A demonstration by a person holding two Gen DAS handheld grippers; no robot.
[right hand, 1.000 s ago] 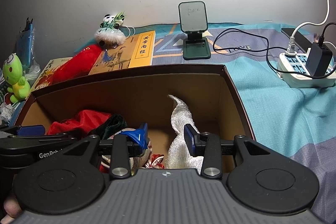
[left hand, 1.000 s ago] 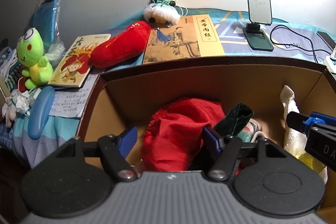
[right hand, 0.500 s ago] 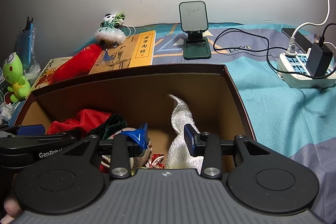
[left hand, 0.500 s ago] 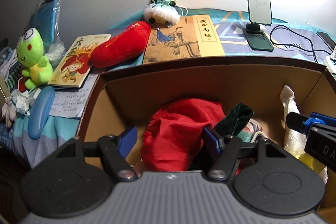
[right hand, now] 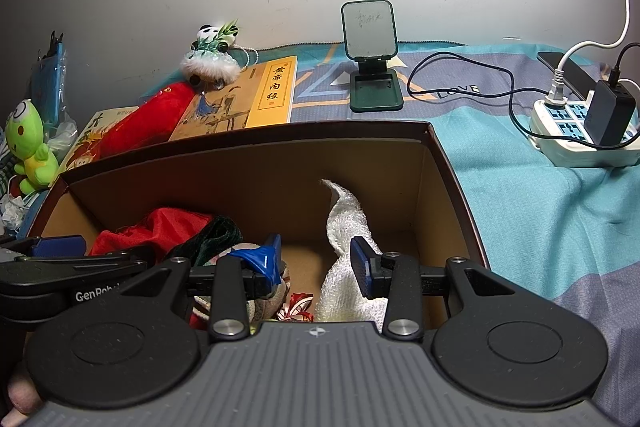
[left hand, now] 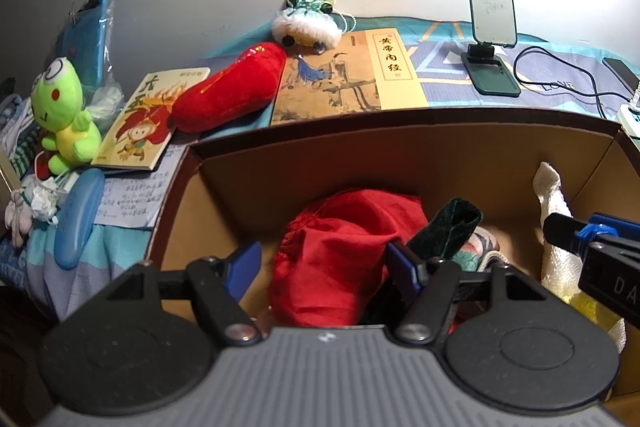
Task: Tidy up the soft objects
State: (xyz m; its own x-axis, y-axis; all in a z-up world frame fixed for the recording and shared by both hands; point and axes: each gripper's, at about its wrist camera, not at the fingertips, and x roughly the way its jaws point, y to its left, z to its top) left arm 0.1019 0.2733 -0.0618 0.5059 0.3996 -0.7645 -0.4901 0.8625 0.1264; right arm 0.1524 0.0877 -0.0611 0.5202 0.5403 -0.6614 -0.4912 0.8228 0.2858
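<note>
A brown cardboard box (left hand: 400,131) (right hand: 256,147) holds a red cloth (left hand: 348,247) (right hand: 160,227), a dark green cloth (left hand: 448,231) (right hand: 212,239) and a white textured cloth (left hand: 554,207) (right hand: 348,223). My left gripper (left hand: 324,263) is open and empty above the red cloth. My right gripper (right hand: 316,259) is open and empty beside the white cloth. Outside the box lie a red plush (left hand: 228,95) (right hand: 144,119), a green frog plush (left hand: 64,115) (right hand: 30,143) and a panda plush (left hand: 308,21) (right hand: 210,57).
Two books (left hand: 352,75) (left hand: 148,119) lie behind the box. A phone stand (right hand: 372,59), cables and a power strip (right hand: 580,131) sit on the blue sheet at right. A blue case (left hand: 76,215) and papers lie at left. The wall is close behind.
</note>
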